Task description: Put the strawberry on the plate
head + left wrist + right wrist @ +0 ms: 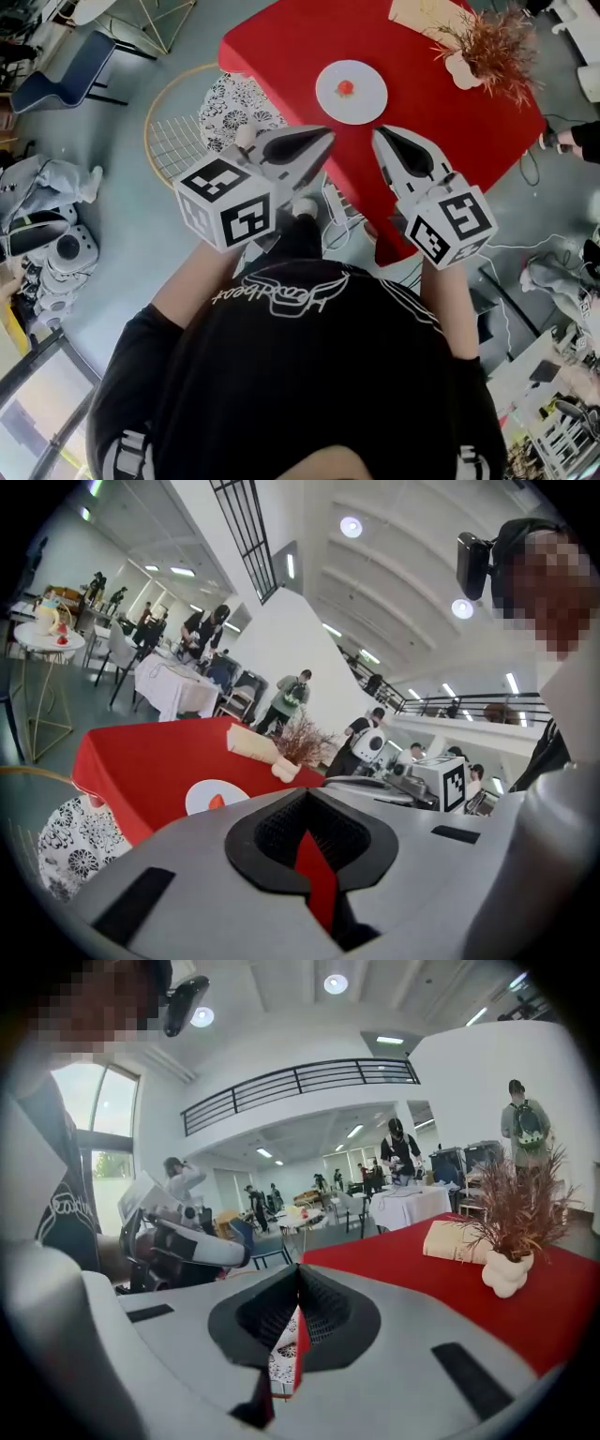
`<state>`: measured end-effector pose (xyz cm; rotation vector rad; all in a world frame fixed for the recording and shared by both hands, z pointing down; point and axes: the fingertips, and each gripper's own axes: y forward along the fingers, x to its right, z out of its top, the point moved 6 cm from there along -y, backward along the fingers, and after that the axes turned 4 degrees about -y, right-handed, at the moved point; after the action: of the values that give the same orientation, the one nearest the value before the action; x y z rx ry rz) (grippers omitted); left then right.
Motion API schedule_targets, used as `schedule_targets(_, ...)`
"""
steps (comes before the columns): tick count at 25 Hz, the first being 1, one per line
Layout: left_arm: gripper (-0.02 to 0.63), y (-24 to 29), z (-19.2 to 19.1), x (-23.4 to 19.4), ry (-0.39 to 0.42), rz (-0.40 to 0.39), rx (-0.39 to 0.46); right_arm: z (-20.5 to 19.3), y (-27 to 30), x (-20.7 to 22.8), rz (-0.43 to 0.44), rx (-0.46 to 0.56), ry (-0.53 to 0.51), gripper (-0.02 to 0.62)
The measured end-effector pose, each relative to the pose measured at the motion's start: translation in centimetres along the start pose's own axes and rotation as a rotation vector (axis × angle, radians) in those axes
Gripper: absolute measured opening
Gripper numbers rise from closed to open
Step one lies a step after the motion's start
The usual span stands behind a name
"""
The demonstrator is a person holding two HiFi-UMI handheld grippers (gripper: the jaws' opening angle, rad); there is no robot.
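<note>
The strawberry (345, 87) already sits on the plate (367, 103). Short of the plate, the left gripper (326, 136) and right gripper (379, 137) hang closed and empty, so the task looks finished.

Script lettering on black shirt (281, 295), illegible

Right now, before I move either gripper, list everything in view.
table: one, red, in front of the person
plate: one, white, on the table
strawberry: one, red, on the plate
dried plant: one, reddish brown, table's right side, in a white vase
flat beige object: one, behind the plant
wire seat: one, gold with patterned cushion, left of the table
bystanders: several, in the hall beyond
left gripper: one, grey, shut, empty, held before the table
right gripper: one, grey, shut, empty, beside the left
</note>
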<state>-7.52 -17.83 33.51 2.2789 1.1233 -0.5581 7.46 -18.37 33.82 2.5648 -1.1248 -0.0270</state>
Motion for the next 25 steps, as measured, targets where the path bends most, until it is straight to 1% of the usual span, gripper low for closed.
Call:
schedule_targets(5, 0.008, -3.4, -2.7, 6.9, 0.023, 0.034, 0.096, -0.4, -6.6, -4.5, 0.038, 0.043, -0.031, 0.008)
schedule_targets(9, 0.008, -5.1, -6.8, 13.2, 0.080, 0.040, 0.122, -1.8, -13.1, -8.2, 0.087, 0.071, -0.048, 0.008)
schedule_targets(13, 0.008, -6.9, -11.3, 19.4, 0.080, 0.024, 0.146, -4.0, -19.5, -12.1, 0.118, 0.075, -0.035, 0.008)
schedule_targets(15, 0.008, -7.7, -12.8, 22.0, 0.099, 0.028, 0.152, -4.6, -22.3, -13.7, 0.133, 0.083, -0.040, 0.008)
schedule_targets(20, 0.008, -9.5, -15.1, 27.2, 0.152, 0.023, 0.173, -4.8, -27.9, -16.5, 0.163, 0.116, -0.059, 0.008)
schedule_targets(25, 0.008, -10.4, -16.6, 30.0, 0.179, 0.029, 0.171, -5.2, -31.1, -17.9, 0.170, 0.126, -0.067, 0.008)
